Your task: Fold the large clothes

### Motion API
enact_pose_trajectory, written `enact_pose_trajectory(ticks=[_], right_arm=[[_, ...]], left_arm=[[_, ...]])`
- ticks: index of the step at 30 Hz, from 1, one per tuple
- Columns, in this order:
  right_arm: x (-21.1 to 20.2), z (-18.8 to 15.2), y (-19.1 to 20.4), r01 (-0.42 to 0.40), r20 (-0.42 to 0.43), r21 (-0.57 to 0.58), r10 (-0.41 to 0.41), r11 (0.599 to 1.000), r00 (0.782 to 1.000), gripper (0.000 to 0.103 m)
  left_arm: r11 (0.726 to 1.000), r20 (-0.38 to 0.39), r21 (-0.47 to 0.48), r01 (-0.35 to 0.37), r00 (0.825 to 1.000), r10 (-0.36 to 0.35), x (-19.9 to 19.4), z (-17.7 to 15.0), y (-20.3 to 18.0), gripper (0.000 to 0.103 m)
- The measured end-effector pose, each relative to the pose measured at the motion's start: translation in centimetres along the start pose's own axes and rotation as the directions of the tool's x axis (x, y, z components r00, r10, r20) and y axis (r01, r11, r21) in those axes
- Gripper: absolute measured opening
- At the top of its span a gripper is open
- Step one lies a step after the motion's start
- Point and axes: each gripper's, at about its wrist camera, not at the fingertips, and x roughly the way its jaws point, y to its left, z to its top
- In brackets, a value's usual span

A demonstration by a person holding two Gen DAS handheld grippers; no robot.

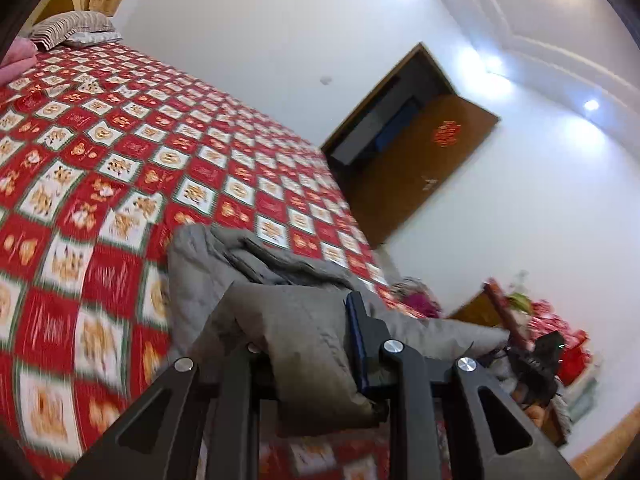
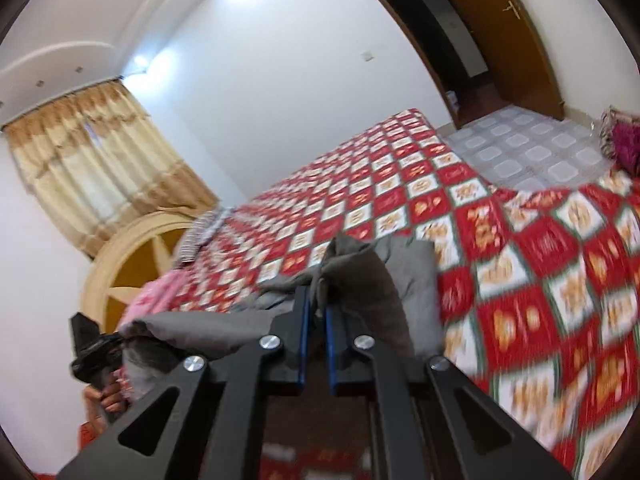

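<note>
Two grippers, both clamped on the same grey padded garment (image 1: 280, 320). Left gripper (image 1: 298, 334): jaws nearly closed, thick fold of grey fabric pinched between them, cloth bulging out over the near finger at lower centre of the left wrist view. Right gripper (image 2: 316, 312): jaws narrow, blue pads close together, a bunched corner of the garment (image 2: 360, 276) gripped at the tips, lower centre of the right wrist view.

Garment is lifted at both held ends; the rest trails down onto the bed (image 1: 120, 160), which carries a red-and-white checked bedspread. In the left wrist view the fabric stretches from the jaws toward the lower right, where the right gripper (image 1: 538, 354) shows small and dark. In the right wrist view it runs to the lower left, to the left gripper (image 2: 94, 350) and the hand (image 2: 110, 394) under it.

Background: striped pillows (image 1: 72, 28) at upper left of the left wrist view, brown door (image 1: 420, 168) right of centre. Right wrist view has beige curtains (image 2: 92, 168) at left, tiled floor (image 2: 520, 148) upper right. Both frames motion-blurred.
</note>
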Motion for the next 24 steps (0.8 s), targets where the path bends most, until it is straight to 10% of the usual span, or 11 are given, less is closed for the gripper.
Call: enact_pose_trajectory(ticks=[15, 24], right_arm=[[22.3, 3.8, -8.2, 0.187, -0.100, 0.077, -0.179, 0.979, 0.979, 0.009], [19.7, 1.6, -6.9, 0.235, 0.000, -0.012, -0.235, 0.972, 0.972, 0.009]], left_arm=[[0.946, -0.092, -0.223, -0.233, 0.972, 0.218, 16.4, 3.0, 12.1, 0.022], [0.974, 0.042, -0.012, -0.228, 0.973, 0.228, 13.7, 0.7, 8.8, 0.022]])
